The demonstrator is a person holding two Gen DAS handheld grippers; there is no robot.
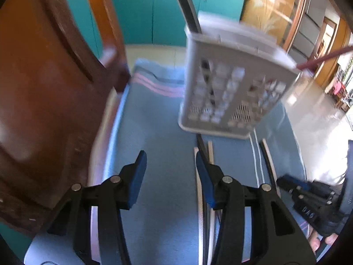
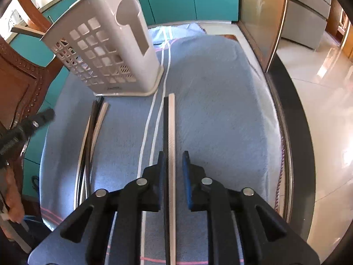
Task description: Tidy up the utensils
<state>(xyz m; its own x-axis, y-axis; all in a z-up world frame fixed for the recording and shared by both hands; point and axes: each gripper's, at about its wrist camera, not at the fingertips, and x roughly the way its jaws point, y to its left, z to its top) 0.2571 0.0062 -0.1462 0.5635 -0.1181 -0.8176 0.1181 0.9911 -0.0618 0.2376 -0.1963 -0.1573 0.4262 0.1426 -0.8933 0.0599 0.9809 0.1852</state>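
A white perforated utensil holder (image 1: 231,84) (image 2: 106,50) stands upright on a blue towel (image 1: 158,121) (image 2: 220,110). A black utensil (image 1: 185,4) and a red one (image 1: 320,59) stick out of it. My left gripper (image 1: 171,172) hangs open over bare towel, its right finger above a black and beige stick pair (image 1: 209,150) (image 2: 94,132). My right gripper (image 2: 173,172) (image 1: 286,182) straddles another pair, a beige stick (image 2: 171,132) beside a black one (image 2: 165,121), lying on the towel. Its jaws stand narrow, with a gap showing beside the beige stick.
A carved wooden chair (image 1: 44,110) (image 2: 19,84) stands close on the left side of the table. Teal cabinets (image 1: 154,11) lie behind. The table's dark rim (image 2: 286,132) drops to a tiled floor (image 2: 326,88). A person's hand (image 2: 13,198) shows at the left edge.
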